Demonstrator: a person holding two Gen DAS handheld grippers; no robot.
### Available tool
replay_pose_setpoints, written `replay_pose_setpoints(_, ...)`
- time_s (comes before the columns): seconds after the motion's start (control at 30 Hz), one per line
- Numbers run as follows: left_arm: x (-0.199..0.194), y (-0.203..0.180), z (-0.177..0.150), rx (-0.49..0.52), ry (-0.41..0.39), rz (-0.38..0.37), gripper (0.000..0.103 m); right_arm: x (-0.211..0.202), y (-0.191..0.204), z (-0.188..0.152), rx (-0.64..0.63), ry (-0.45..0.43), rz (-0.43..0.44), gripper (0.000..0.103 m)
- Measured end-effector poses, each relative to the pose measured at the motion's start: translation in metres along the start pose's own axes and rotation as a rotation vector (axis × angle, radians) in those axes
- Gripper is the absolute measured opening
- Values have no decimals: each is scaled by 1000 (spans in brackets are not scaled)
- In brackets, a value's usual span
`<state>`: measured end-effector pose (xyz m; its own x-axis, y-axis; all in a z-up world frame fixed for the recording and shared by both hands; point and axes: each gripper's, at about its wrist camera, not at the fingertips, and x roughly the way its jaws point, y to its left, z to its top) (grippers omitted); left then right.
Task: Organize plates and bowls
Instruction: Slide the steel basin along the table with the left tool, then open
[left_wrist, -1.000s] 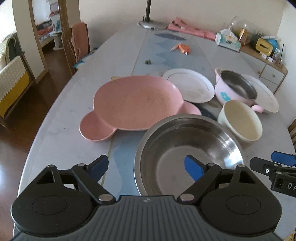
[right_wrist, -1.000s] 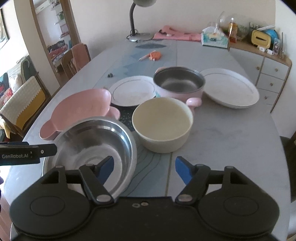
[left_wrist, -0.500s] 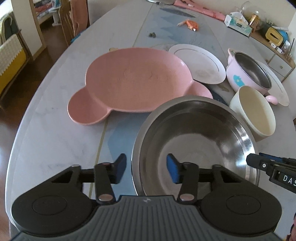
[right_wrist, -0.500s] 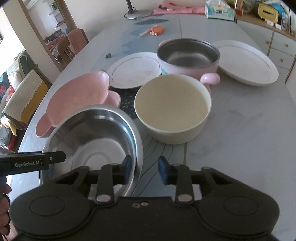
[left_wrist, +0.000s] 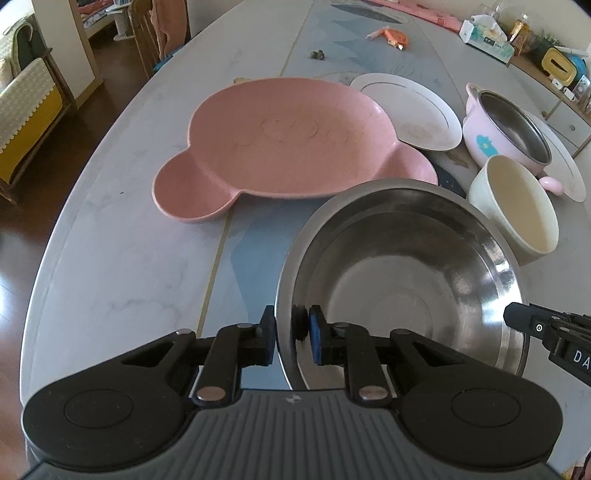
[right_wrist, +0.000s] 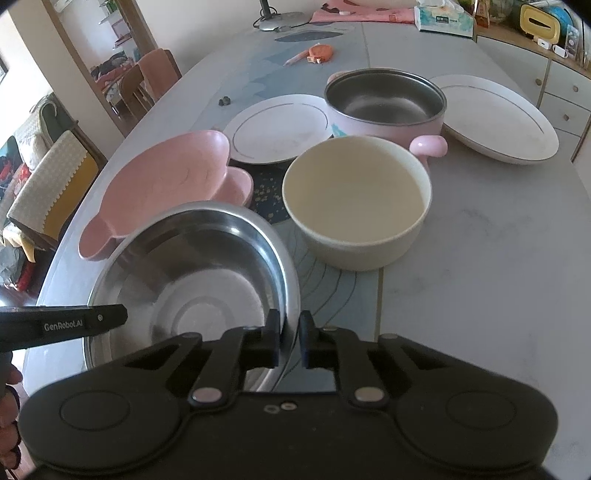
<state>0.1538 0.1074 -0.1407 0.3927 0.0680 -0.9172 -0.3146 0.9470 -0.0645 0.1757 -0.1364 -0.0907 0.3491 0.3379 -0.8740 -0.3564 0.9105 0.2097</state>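
Note:
A large steel bowl (left_wrist: 402, 280) sits near the table's front edge; it also shows in the right wrist view (right_wrist: 192, 280). My left gripper (left_wrist: 291, 332) is shut on its left rim. My right gripper (right_wrist: 288, 339) is shut on its right rim. A pink mouse-shaped plate (left_wrist: 280, 140) lies behind it. A cream bowl (right_wrist: 354, 199) stands to the right. Behind are a pink pot (right_wrist: 388, 103) and two white plates, a smaller left one (right_wrist: 277, 127) and a larger right one (right_wrist: 495, 118).
A tissue box (right_wrist: 443, 20), a lamp base (right_wrist: 277, 22) and an orange item (right_wrist: 319, 51) lie at the far end of the marble table (right_wrist: 480, 258). Chairs (right_wrist: 155, 77) stand to the left, drawers (right_wrist: 561, 96) to the right.
Both grippers have moved down to the steel bowl and closed on its rim, left on the left side, right on the right side. The bowl looks slightly raised.

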Motion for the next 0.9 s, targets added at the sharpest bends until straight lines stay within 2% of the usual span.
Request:
replay_pose_setpoints(0.33,-23,15,-25,-50,32,1,17,-19,17,-21,1,27,5,11)
replay_pose_setpoints(0.9,-34,24,-64,-35,24,23,18,-22,27,-51,-10,61,15,11)
